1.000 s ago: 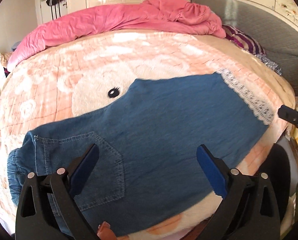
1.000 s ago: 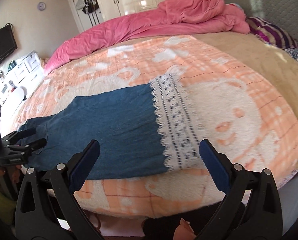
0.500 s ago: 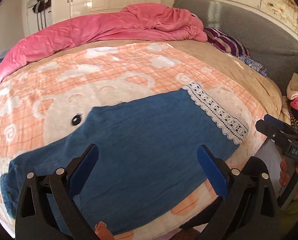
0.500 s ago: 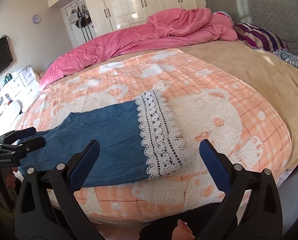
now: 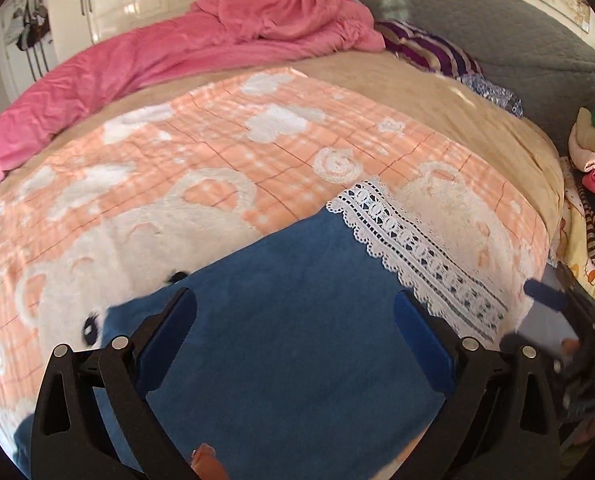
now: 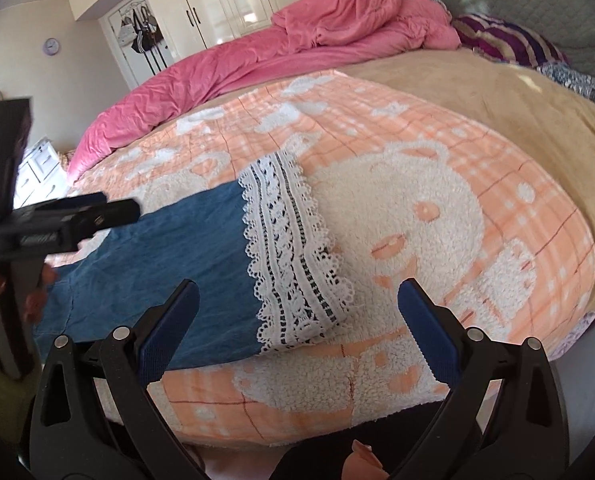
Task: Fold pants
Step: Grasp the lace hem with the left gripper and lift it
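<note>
Blue denim pants [image 5: 297,320] with a white lace hem [image 5: 417,252] lie flat near the front edge of the bed. My left gripper [image 5: 295,320] hovers open over the middle of the leg, nothing between its blue pads. In the right wrist view the pants [image 6: 169,256] stretch to the left and the lace hem [image 6: 293,256] sits just ahead. My right gripper [image 6: 297,316] is open above the hem's near corner, holding nothing. The left gripper [image 6: 81,216] shows at the left of that view; the right gripper's blue tip [image 5: 545,294] shows at the right edge of the left wrist view.
An orange and white fleece blanket [image 6: 417,208] covers the bed, over a tan sheet [image 6: 517,112]. A pink duvet [image 5: 217,40] is bunched at the back, striped pillows [image 5: 429,50] by the grey headboard. Piled clothes [image 5: 593,148] lie off the bed's right side.
The left gripper has swung right along the pants, away from the waist and pocket toward the lace hem. The right gripper has come closer to the hem. Both stay open.
</note>
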Demonstrator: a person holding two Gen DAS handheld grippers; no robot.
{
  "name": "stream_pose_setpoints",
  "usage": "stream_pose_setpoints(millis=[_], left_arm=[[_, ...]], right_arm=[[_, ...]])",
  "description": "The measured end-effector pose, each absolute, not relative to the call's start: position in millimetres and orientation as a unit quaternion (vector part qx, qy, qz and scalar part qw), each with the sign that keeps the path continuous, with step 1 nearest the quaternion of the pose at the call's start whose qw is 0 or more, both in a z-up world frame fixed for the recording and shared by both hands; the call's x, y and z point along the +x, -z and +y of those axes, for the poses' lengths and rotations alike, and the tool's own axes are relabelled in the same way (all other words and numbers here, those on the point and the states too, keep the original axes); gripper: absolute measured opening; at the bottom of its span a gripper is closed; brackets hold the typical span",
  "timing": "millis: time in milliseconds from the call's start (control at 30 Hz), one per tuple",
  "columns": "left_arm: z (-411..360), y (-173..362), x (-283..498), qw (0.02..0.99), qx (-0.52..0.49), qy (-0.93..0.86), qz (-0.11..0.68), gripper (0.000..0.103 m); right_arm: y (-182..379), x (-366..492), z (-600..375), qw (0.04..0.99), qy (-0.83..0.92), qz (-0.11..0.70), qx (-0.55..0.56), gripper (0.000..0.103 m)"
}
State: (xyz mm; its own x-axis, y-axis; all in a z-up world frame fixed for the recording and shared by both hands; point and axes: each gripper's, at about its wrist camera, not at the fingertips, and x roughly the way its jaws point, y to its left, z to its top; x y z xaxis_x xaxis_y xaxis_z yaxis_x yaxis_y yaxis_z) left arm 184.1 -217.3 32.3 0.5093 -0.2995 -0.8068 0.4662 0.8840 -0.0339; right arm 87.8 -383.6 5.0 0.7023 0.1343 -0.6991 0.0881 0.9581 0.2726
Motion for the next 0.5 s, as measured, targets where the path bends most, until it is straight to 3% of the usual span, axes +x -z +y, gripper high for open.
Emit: stream_pose_setpoints(millis=[333,400,500], left_arm=[[-266.3,-4.2,253.4,0.835,0.109,0.264,0.471,0.098],[-271.1,0.8,261.6,0.832,0.117,0.273,0.468,0.098],[-275.1,8.7,273.4,0.814,0.101,0.312,0.48,0.097]], right_arm=[[26.5,106.5,-375.9,0.889,-0.037,0.417,0.184,0.093],[25.8,106.7,-369.4,0.894,-0.05,0.413,0.169,0.078],[25.2,106.8,-370.0,0.898,-0.046,0.403,0.168,0.068]])
